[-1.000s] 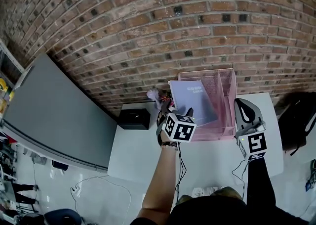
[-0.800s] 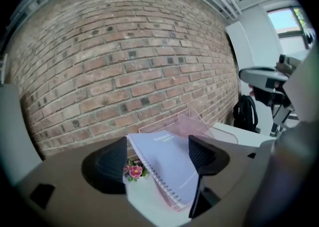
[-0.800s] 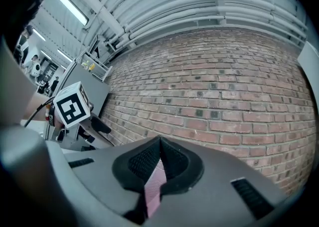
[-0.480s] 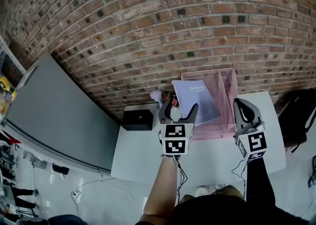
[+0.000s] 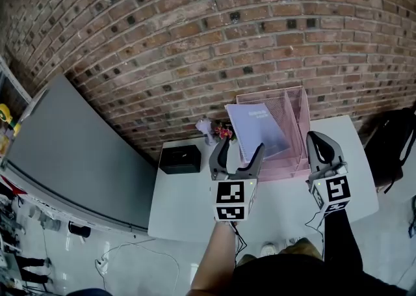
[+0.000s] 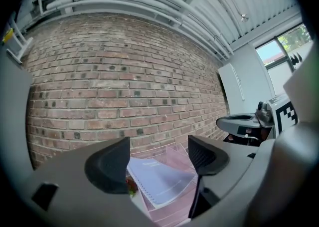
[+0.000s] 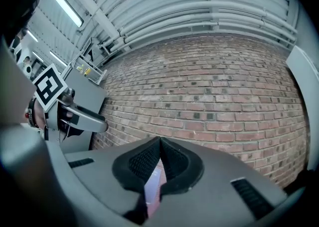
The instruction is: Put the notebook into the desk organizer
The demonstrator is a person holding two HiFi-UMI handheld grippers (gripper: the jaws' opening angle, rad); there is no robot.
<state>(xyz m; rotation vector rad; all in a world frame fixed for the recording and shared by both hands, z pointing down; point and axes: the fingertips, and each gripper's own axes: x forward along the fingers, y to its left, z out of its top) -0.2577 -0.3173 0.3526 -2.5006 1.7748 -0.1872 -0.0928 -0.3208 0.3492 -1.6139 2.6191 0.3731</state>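
Since its two jaws stand wide apart with nothing between them, the left tongs carry nothing and hover over the white worktop, just on the near side of the pink mesh desk organizer. In the left gripper view the gap merely frames the notebook and touches no part of it. The right tongs hang by the organizer's right end with their jaws pressed together on nothing. They seem parked out of the way rather than steadying the mesh. The pale lilac, spiral-bound notebook sits inside the organizer toward its left end, though which slot holds it cannot be told. Its lower edge is down between the dividers and its cover slopes back, probably because the slot is wider than the book, so it leans instead of standing upright. Lying this way, it needs no grip to stay put, and the task looks essentially done. Just left of the organizer stands a small bunch of flowers, and farther left a black box, both at the far edge against the brick wall.
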